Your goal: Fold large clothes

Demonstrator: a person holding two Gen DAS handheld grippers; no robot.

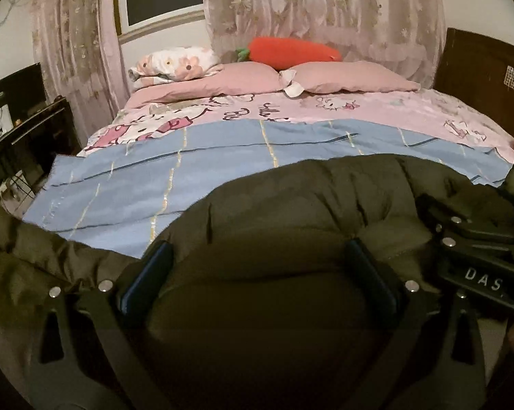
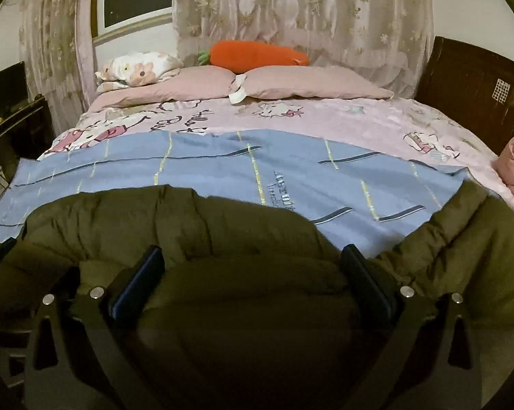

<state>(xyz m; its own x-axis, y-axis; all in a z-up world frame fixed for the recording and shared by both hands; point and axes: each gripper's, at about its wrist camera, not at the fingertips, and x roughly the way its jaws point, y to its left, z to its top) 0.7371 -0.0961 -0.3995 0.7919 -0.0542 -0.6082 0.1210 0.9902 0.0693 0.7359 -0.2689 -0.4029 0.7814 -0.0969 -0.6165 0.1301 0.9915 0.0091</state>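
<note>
Both the left gripper [image 1: 257,259] and right gripper [image 2: 253,266] stand spread around puffy folds of the olive padded jacket [image 1: 308,198] on the bed [image 1: 376,102], so its slick bulk could slip out unpinched.

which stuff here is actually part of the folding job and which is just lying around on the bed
Part of the job:
- dark olive puffer jacket
- left gripper, open over the jacket
- right gripper, open over the jacket
- blue striped cloth under the jacket

Just lying about:
- carrot plush
- pink pillows
- floral pillow
- Hello Kitty sheet
</note>
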